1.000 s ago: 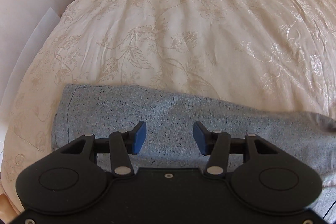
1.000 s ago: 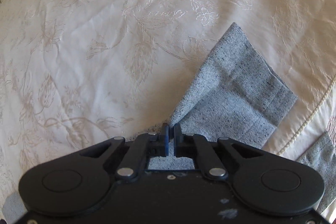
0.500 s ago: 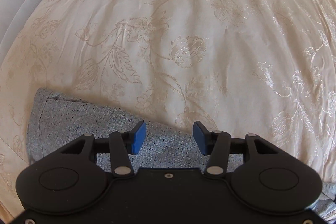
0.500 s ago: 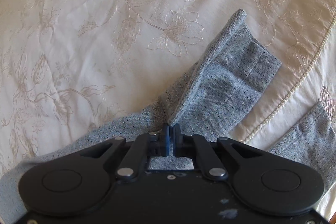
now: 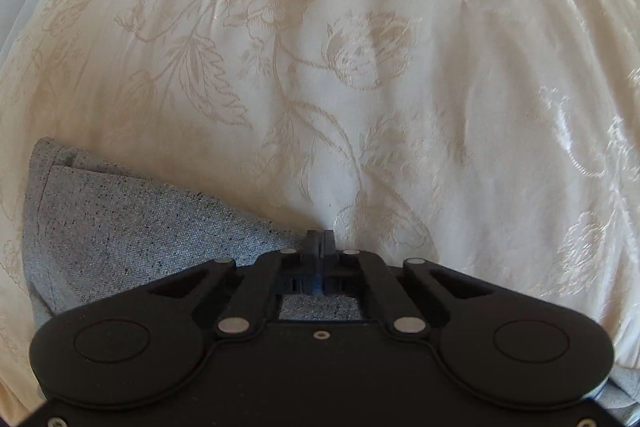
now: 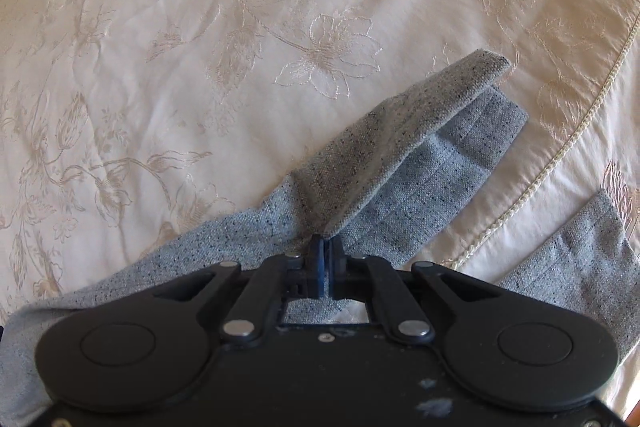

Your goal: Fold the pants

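The left gripper (image 5: 320, 237) points straight down with its 2 jaws clenched together at the far edge of the pants (image 5: 132, 227); the pads meet right where the grey cloth ends against the bedspread (image 5: 360, 67), so it looks to have pinched that edge, though the cloth between the pads is hidden. The right gripper (image 6: 326, 247) is clenched on the pants (image 6: 400, 163) too: a fold of grey fabric rises out of its pads and runs away to the far right, lifted off the bed with a hem end drooping beneath it. The pants lie along the near edge of the bedspread (image 6: 200, 47), with 1 leg end flat at the left in the left wrist view and a 2nd leg end lying apart at the right, past the corded seam (image 6: 560, 163), in the right wrist view. The step in hand seems to be taking hold at 2 points before carrying one part over another. To do it well, I would check that the left pinch holds every layer, raise both hands together at the same height, keep the cloth taut between them, and lay edge on edge before letting go.
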Available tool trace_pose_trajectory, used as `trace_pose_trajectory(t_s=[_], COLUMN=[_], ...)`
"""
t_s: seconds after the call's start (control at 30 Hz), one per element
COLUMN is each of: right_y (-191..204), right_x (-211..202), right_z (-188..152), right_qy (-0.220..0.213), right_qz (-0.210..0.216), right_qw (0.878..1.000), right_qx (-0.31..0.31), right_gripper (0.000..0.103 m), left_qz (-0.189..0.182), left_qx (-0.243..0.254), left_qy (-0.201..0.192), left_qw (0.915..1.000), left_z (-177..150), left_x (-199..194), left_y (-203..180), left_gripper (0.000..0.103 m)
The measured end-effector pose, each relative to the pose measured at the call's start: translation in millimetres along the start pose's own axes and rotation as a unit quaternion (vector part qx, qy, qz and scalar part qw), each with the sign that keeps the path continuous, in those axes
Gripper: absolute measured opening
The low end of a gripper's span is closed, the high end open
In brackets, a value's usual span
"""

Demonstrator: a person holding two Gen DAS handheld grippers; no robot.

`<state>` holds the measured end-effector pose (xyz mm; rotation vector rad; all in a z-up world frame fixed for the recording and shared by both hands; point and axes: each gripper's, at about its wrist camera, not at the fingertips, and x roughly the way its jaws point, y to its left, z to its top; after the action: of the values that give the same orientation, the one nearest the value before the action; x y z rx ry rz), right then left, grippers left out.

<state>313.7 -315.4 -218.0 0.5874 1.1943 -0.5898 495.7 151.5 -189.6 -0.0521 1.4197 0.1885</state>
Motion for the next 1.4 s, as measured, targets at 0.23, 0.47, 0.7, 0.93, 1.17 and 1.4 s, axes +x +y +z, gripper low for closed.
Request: trace_pose_trajectory(t_s=[0.23,0.47,0.7,0.93,1.17,1.4], right_y=[2.5,-8.1,-26.6,-55.2,-52.5,-45.4], right_x=[-30.9,-28.7,-11.0,-4.9,-30.5,-3.5], right_z=[8.7,10.1,-8.2,-19.7,3.0,17.8], right_qy=[-0.035,-0.028,-0.003,-0.002,-0.027,0.013], right_qz=[0.022,0.025,0.010,0.001,0.067,0.095], right_qw=[0.999,0.999,1.000,1.000,0.997,0.990], right_qx=[-0.032,-0.007,0.008,0.018,0.026,0.100], right_gripper=[0.002,0.002,0.001,0.001,0.033,0.035], left_qz=[-0.042,-0.033,-0.046,-0.046,-0.010,-0.060], left_qx=[0.037,0.024,-0.010,-0.015,0.014,-0.031], left_qy=[-0.054,-0.022,0.015,0.036,0.055,0.010], left_qw=[0.9970,0.9989,0.9988,0.9982,0.9984,0.9977], left_z=[-10.8,-3.7,-3.5,3.5,-5.2,-18.3], left_x=[-49.2,-33.3,-18.0,-7.4,27.2,13.5], left_y=[5.7,8.4,14.4,7.7,-13.8,11.4], left_gripper=[0.004,0.055,0.057,0.062,0.048,0.003])
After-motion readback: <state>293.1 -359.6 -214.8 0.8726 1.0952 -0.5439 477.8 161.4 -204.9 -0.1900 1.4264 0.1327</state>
